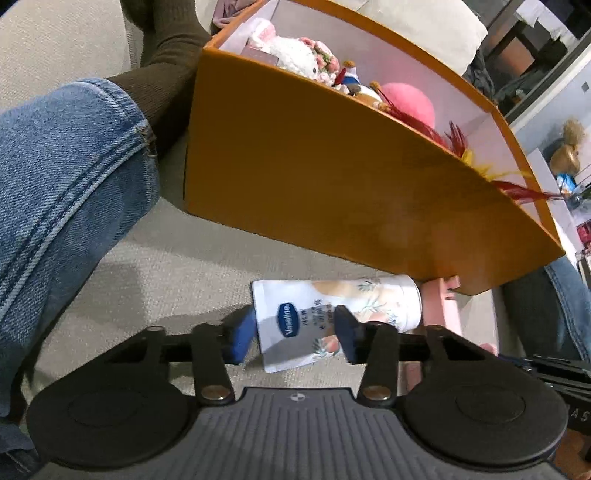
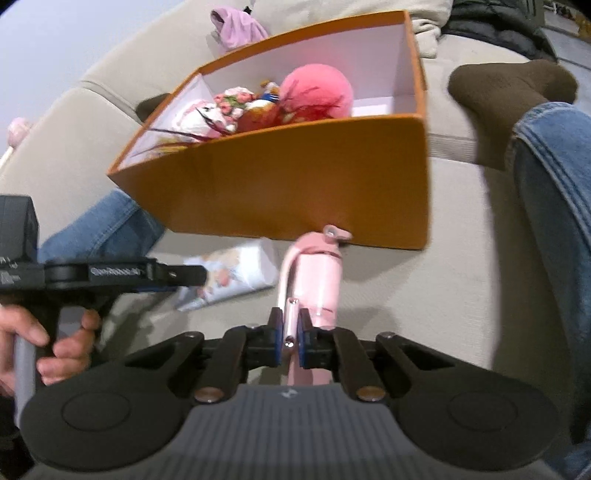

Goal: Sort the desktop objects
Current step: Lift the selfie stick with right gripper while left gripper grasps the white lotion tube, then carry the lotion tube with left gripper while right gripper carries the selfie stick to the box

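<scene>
A white Vaseline tube point(image 1: 376, 302) lies on its side on the beige sofa cushion, just in front of the orange box point(image 1: 332, 177). My left gripper point(image 1: 295, 338) stands over the tube's flat end. Its left pad is at the crimped edge, its right pad crosses over the tube's body, and the jaws are apart. My right gripper point(image 2: 290, 334) is shut on the thin handle loop of a pink bottle point(image 2: 321, 277), which leans against the orange box point(image 2: 295, 177). The pink bottle point(image 1: 443, 306) also shows beside the tube's cap. The tube point(image 2: 236, 273) lies left of the bottle.
Plush toys point(image 2: 314, 92) and red feathers fill the box. A person's jeans leg point(image 1: 62, 192) and brown sock point(image 1: 170, 55) lie at the left, another leg point(image 2: 550, 206) at the right. A hand point(image 2: 62, 343) holds the left gripper's grip. A purple cloth point(image 2: 240, 27) lies behind the box.
</scene>
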